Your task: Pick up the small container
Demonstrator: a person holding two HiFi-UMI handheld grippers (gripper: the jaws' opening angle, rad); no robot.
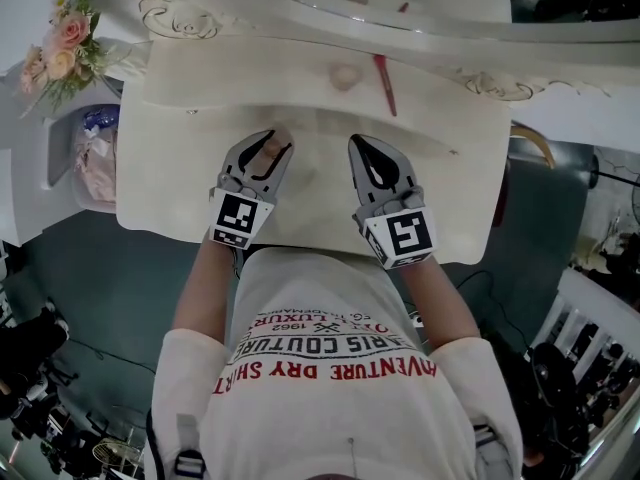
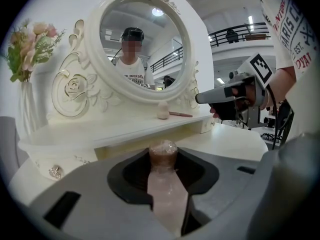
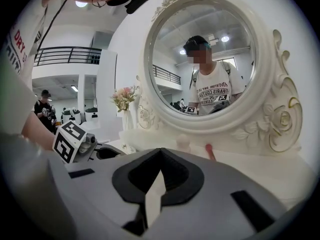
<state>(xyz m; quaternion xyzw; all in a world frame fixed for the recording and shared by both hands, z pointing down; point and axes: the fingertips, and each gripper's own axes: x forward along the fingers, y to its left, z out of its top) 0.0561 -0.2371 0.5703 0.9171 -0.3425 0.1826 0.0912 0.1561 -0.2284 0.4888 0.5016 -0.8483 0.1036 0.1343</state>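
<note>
Small container [image 2: 163,156], pinkish, pinched in left claw [image 1: 270,150] on the surface [image 1: 455,183], well inside its front edge, open room toward both sides, right claw [image 1: 360,148] just beside, jaws seemingly pressed together

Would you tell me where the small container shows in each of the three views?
Head view: small container left of centre, between the left gripper's jaws.
Left gripper view: bottom centre, between the jaws.
Right gripper view: not discernible; that gripper shows at lower left.
Shared landmark: the red stick, in all three.
</note>
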